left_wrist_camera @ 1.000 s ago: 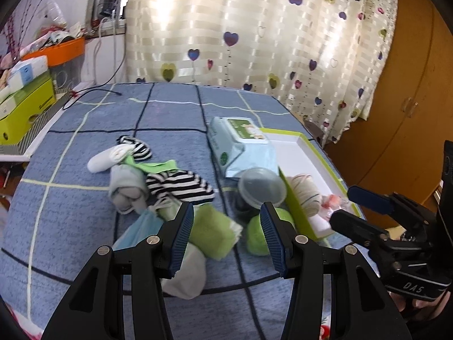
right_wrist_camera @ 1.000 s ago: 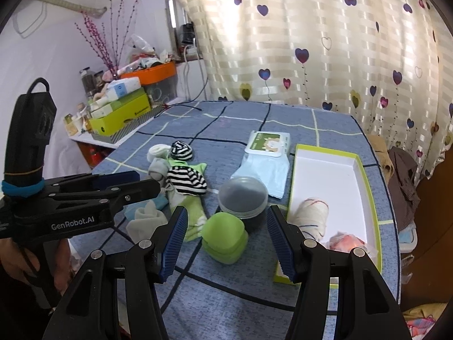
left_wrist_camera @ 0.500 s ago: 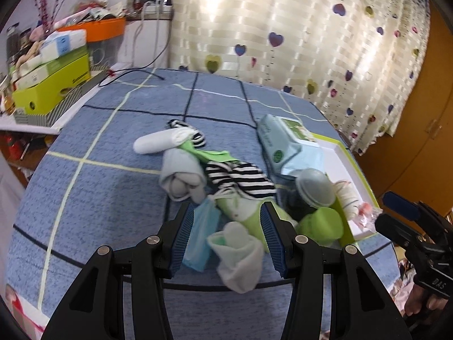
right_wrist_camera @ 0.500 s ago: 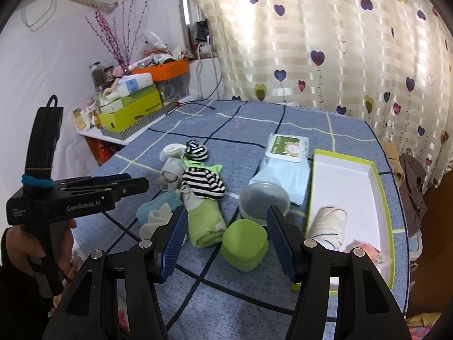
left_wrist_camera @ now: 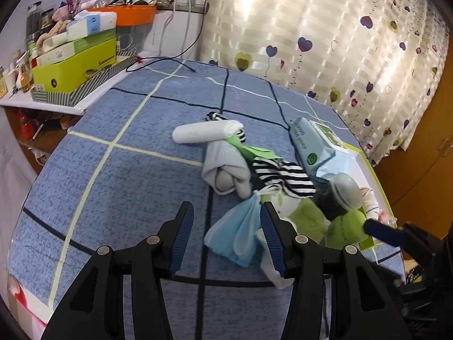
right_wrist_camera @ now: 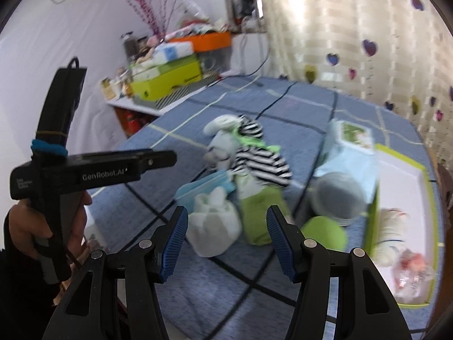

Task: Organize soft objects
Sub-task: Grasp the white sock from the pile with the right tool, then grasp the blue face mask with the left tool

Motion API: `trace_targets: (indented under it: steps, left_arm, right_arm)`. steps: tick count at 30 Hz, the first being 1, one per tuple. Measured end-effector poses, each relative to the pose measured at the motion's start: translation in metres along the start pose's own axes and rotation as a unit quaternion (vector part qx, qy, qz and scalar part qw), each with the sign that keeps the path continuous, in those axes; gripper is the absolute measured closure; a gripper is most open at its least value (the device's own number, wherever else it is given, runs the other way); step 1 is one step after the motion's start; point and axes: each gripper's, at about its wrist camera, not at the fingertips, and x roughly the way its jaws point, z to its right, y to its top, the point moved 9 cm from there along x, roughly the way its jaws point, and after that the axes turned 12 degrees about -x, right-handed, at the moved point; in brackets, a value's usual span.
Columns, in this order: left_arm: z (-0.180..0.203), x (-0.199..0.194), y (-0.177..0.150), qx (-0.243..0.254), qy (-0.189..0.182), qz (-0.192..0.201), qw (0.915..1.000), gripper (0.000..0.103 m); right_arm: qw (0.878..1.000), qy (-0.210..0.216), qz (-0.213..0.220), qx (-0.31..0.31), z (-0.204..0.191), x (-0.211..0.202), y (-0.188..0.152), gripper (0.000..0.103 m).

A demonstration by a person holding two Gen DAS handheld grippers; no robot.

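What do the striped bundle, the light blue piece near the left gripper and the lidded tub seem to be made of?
Striped bundle: soft knit fabric, matte, folds limply, likely socks. Light blue piece: thin pleated non-woven sheet with a white ear loop, probably a face mask. Lidded tub: seemingly plastic, dark body, cloudy translucent lid with slight sheen.

We list a bed with a blue checked cover (left_wrist_camera: pixel 136 175): sock pile (left_wrist_camera: pixel 240 170) at centre, wipes pack (left_wrist_camera: pixel 314 144) right, green-rimmed tray (right_wrist_camera: pixel 402 187) far right, lidded container (right_wrist_camera: pixel 338 195) beside it.
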Motion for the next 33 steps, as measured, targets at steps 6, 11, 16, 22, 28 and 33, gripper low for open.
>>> trace_targets:
  steps: [6,11,16,22,28,33]
  left_arm:
    - [-0.015,0.004,-0.004,-0.006,-0.003,-0.011,0.9999,0.053]
    - [-0.020,0.008,-0.007,-0.005,-0.008,-0.020,0.9998,0.053]
    - [-0.020,0.012,-0.010,-0.001,-0.019,-0.029,0.9994,0.053]
    - [-0.022,0.018,-0.012,-0.003,-0.026,-0.040,0.9989,0.053]
    - [-0.020,0.021,-0.011,0.001,-0.029,-0.043,0.9986,0.053]
    - [-0.010,0.028,-0.016,0.017,-0.039,-0.055,0.9976,0.053]
  right_arm:
    - [0.999,0.023,-0.035,-0.004,-0.015,0.036,-0.006,0.045]
    - [0.998,0.020,-0.060,0.002,-0.012,0.061,-0.010,0.045]
    - [0.997,0.025,-0.075,0.003,-0.013,0.075,-0.014,0.045]
    - [0.996,0.030,-0.088,-0.006,-0.017,0.086,-0.016,0.061]
    - [0.997,0.022,-0.072,-0.014,-0.016,0.077,-0.009,0.077]
    - [0.999,0.002,-0.035,-0.009,-0.003,0.050,0.006,0.077]
